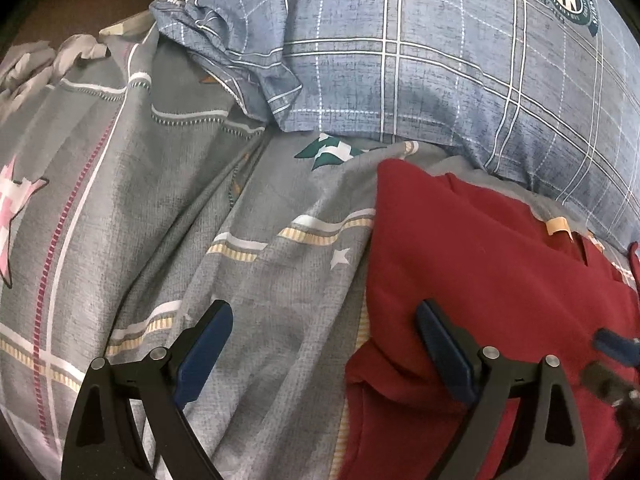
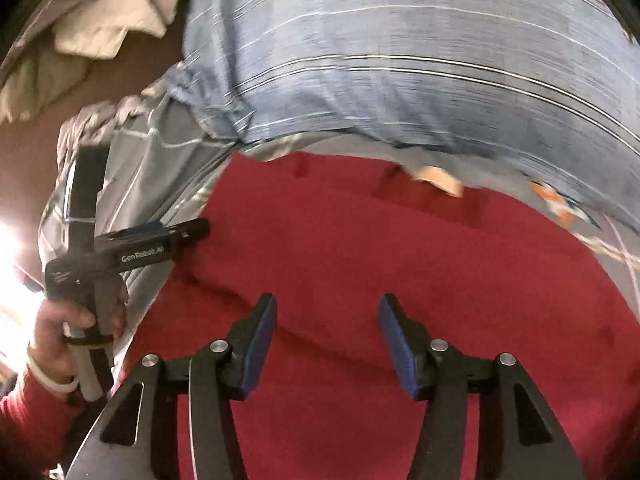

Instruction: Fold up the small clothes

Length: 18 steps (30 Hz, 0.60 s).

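Note:
A dark red garment (image 1: 480, 272) lies bunched on the grey patterned bedsheet (image 1: 160, 208), with a beige label (image 1: 558, 226) near its far edge. My left gripper (image 1: 322, 316) stands open wide. One finger is over the sheet and the other over the garment's left edge, and nothing is between the pads. In the right wrist view the red garment (image 2: 360, 240) fills the middle. My right gripper (image 2: 328, 312) hangs open just above it and holds nothing. The left gripper (image 2: 196, 230) shows side-on at the garment's left edge, held by a hand (image 2: 60, 328).
A big blue plaid pillow (image 1: 440, 60) lies right behind the garment. Pale crumpled cloth (image 2: 108, 20) sits at the far left, beyond the bed's edge. The grey sheet stretches wrinkled to the left of the garment. The right gripper's blurred tip (image 1: 612, 348) pokes in at the right.

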Tool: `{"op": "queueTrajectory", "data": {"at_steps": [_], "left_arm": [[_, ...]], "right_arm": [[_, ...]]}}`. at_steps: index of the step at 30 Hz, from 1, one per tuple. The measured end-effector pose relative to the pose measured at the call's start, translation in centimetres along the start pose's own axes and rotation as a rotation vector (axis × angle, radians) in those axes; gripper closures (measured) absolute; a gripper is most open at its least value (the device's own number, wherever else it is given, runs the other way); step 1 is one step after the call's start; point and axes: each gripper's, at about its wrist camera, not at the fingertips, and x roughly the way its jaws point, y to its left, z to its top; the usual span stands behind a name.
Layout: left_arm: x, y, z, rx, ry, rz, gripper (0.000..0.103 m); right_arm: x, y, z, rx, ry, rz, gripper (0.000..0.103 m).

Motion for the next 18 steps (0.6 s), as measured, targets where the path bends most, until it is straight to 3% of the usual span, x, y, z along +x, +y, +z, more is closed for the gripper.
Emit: {"op": "queueTrajectory", "data": {"at_steps": [5, 10, 14, 18], "left_arm": [[-0.2, -0.4, 0.0, 0.010, -0.004, -0.006, 0.010], [-1.6, -1.1, -0.3, 0.040, -0.045, -0.031, 0.010], [-2.7, -1.4, -0.7, 0.047, -0.070, -0.087, 0.010], [-2.9, -1.7, -0.9, 0.054, -0.066, -0.110, 0.010]], "right_arm": [[2.5, 2.0, -0.8, -0.017, 0.031, -0.057, 0.046], [1.2, 3.2, -1.6, -0.102, 0.058, -0.084, 0.047], [-1.8, 1.5, -2.0, -0.028, 0.022, -0.078, 0.046], [-4.2, -1.6, -2.2, 0.041, -0.015, -0.159, 0.044]]}}
